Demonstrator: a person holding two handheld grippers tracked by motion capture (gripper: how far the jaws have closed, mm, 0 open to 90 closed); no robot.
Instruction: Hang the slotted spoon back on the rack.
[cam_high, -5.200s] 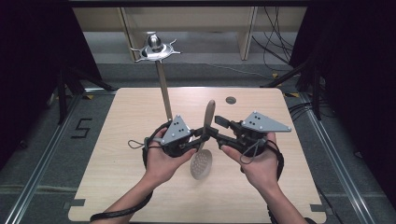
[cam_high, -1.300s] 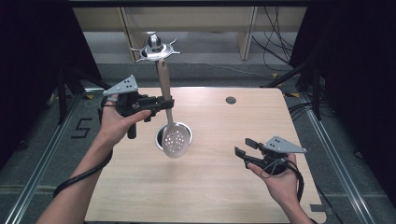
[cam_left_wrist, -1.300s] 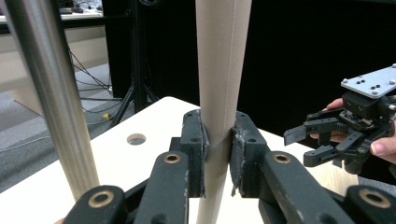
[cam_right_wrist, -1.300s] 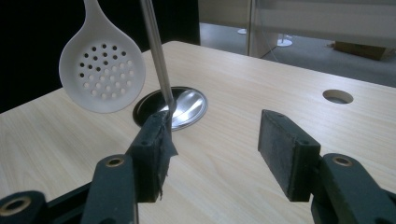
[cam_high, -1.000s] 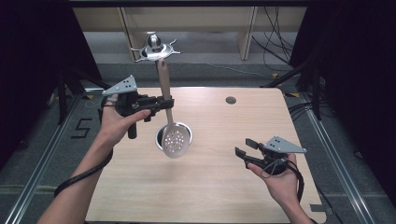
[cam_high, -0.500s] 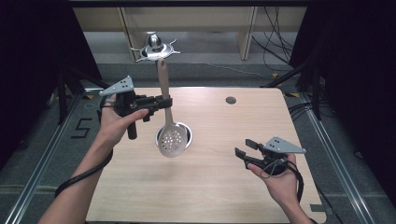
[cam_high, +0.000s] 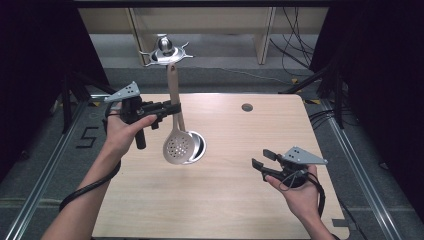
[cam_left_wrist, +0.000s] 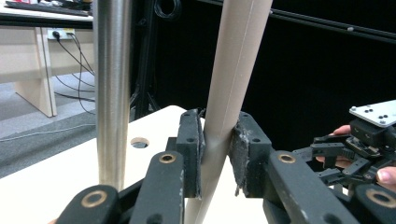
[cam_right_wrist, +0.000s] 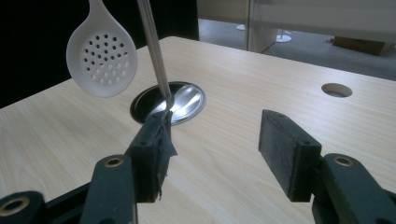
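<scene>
Pale wood-grain bench (cam_high: 215, 210) with rounded corners, dark curtains to either side, grey floor and cables beyond its far edge. I log a round cable hole (cam_high: 246, 107) near the far edge and a shiny round metal base plate (cam_high: 199, 145) set into the top left of centre; from it a thin steel pole (cam_right_wrist: 154, 51) rises to a star-shaped metal head (cam_high: 165, 50). Item in hand: one slotted spoon (cam_high: 178, 147), cream-coloured, perforated round bowl, long wooden-toned handle. It hangs in the air above the bench, bowl down and just over the base plate, handle rising nearly upright right beside the pole. My left hand-held gripper (cam_high: 172, 108) is raised over the left part of the bench and clenched on the spoon's handle at about mid-length; in the left gripper view both pads (cam_left_wrist: 192, 149) press the handle, though the jaws have just been easing apart a little with the handle between them. My right hand-held gripper (cam_high: 260, 159) sits low over the near right part of the bench, well apart from the spoon, jaws released and wide with bare wood between them. A "5" marking (cam_high: 88, 137) lies on the floor left of the bench.
</scene>
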